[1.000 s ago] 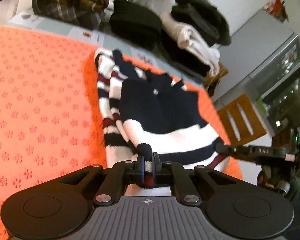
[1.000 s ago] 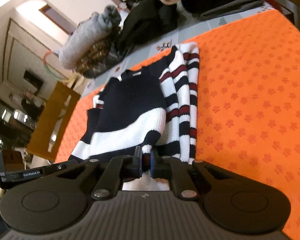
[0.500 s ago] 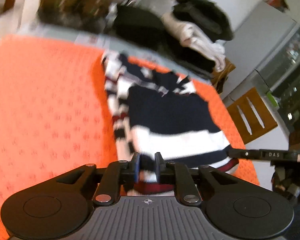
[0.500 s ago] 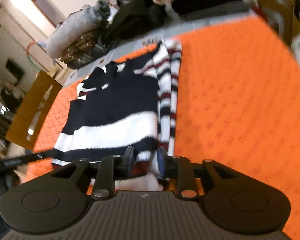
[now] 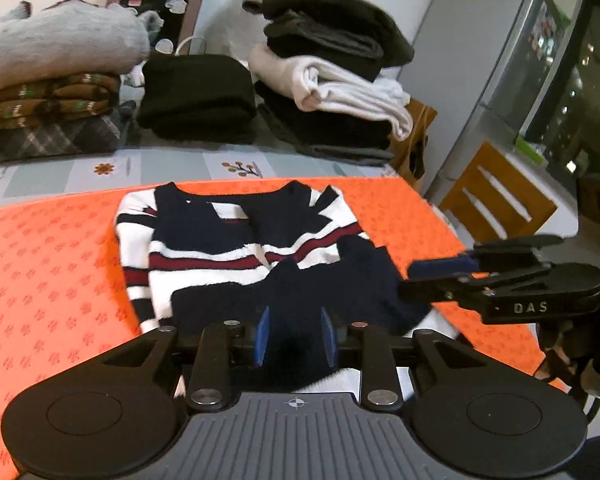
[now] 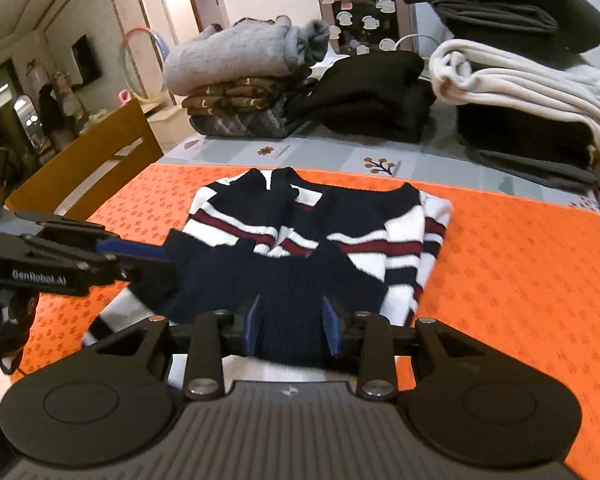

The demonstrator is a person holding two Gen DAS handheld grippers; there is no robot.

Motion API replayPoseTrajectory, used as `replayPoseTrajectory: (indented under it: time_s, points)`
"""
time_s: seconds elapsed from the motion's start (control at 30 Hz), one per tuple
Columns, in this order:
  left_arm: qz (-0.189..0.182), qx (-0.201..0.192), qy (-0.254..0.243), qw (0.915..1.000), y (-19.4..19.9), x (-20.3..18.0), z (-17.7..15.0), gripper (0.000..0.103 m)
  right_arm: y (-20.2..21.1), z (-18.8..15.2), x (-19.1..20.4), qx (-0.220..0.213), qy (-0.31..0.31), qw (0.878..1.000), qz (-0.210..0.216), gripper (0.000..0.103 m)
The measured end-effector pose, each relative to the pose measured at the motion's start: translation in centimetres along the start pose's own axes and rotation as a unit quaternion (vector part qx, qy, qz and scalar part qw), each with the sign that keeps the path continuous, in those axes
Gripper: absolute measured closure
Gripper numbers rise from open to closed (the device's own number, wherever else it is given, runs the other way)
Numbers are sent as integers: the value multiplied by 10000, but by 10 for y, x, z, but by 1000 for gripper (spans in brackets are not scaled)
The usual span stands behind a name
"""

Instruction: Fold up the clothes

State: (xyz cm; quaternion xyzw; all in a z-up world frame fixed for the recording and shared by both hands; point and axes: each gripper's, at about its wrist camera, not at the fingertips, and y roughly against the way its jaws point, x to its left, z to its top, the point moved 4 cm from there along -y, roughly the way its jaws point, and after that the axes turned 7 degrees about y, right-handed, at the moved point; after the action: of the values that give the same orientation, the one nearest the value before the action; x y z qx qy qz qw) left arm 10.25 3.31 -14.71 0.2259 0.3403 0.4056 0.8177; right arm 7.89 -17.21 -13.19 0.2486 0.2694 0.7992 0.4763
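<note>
Orange cloth (image 5: pixel 52 264) with a small flower print covers the table, and the work is done on it. Nearest to the cameras, the left gripper (image 5: pixel 295 336) and the right gripper (image 6: pixel 293 326) are held low over the near edge of the striped sweater (image 5: pixel 260 264). The jaws of both are apart and nothing is held between them; dark knit is seen in each gap. The sweater lies in the middle of the cloth, its lower part already folded up over the striped chest, with the collar toward the far side.

The step in hand seems to be the finishing of this fold. To do it well, the folded edge should be pressed flat and made parallel to the collar, and the white part that shows at the near corner should be tucked under. The knit is soft and can slide, so it should be handled slowly.

Behind the cloth, stacks of folded clothes (image 6: pixel 364 92) are seen, and a wooden chair (image 6: pixel 88 160) stands beside the table.
</note>
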Motion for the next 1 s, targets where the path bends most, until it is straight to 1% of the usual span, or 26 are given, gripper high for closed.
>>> replayPoseTrajectory:
  time_s: [0.1,0.2,0.27,0.43,0.53,0.6,0.63,0.7,0.77,0.87,0.9,1.0]
  points:
    - [173,184,-71,9997,-18,3,-3,73,-19,0,-4,107,17,9999,-18,65]
    - [280,334,50,9990,-31,13,-9,71,-39,-8,-10,323,-95,9994,-9,65]
    - [265,333,163,9990,-34,18,-10,71,-45,-11,-15,319,-227,9992,24,66]
    - [290,311,93,9991,-32,17,-8,71,-46,-11,-13,331,-221,9992,41,66]
    - [204,145,139,9996,-20,15,-5,69,-33,-6,-13,209,-228,9995,42,65]
    - [150,19,86,9998,-8,13,-5,62,-19,-4,-13,126,-155,9998,1,63]
    - [121,-42,56,9999,-1,12,-6,61,-12,-4,-12,92,-103,9999,-9,63]
    - [51,-147,-13,9999,17,11,-10,56,4,-8,-9,48,8,10000,-40,57]
    - [0,-199,-92,9998,34,10,-18,53,20,-15,-4,26,130,9999,-66,54]
    - [-3,-171,-252,9995,52,9,-34,51,40,-30,1,17,247,9996,-122,51]
    - [-3,-145,-299,9994,57,10,-40,50,46,-36,3,20,271,9995,-133,47]
    - [3,-38,-338,9994,67,14,-59,47,58,-57,11,75,340,9993,-166,42]
